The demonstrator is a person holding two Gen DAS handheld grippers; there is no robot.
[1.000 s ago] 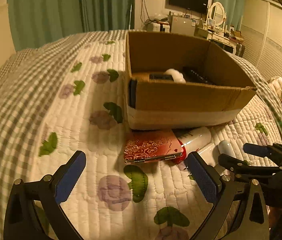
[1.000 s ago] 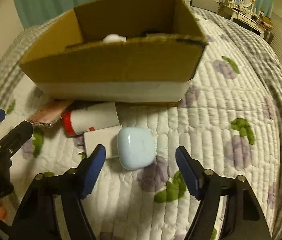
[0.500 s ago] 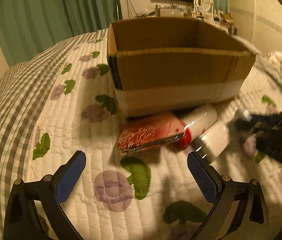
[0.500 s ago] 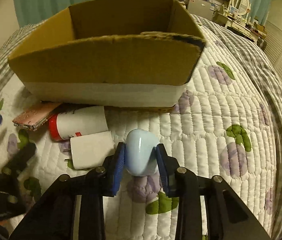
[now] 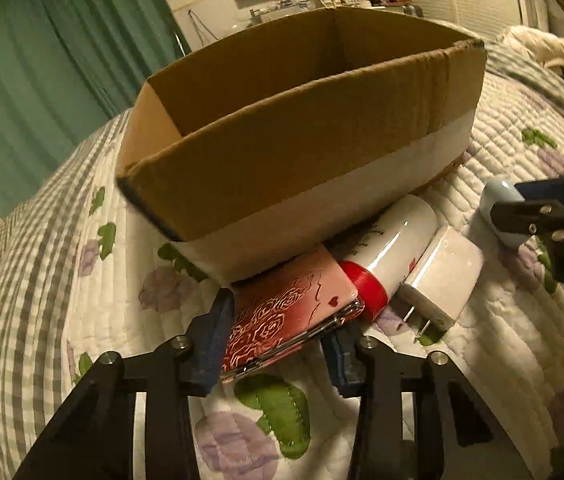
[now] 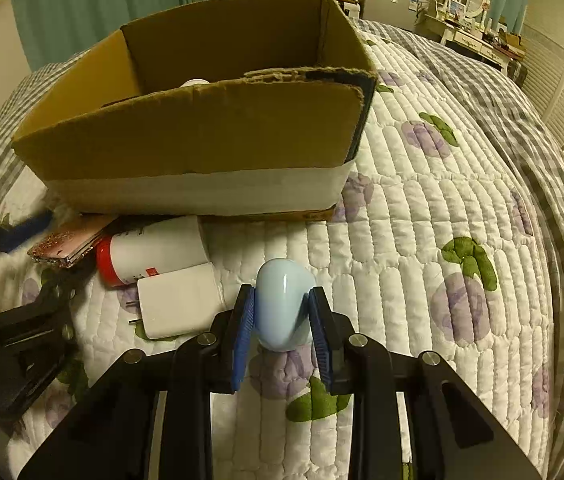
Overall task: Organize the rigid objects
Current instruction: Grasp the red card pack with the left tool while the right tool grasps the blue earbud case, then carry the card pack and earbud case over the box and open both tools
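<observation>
The box sits on the quilt, something white just showing inside. The right gripper pinches the blue case, now lifted. The left gripper, wide a second ago, has closed on the phone, beside the bottle and charger.

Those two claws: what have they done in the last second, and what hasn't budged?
The right claw closed on the pale blue case. The left claw, wide open before, dropped forward and closed around the rose-patterned phone. The cardboard box, red-capped bottle and white charger stayed put.
</observation>
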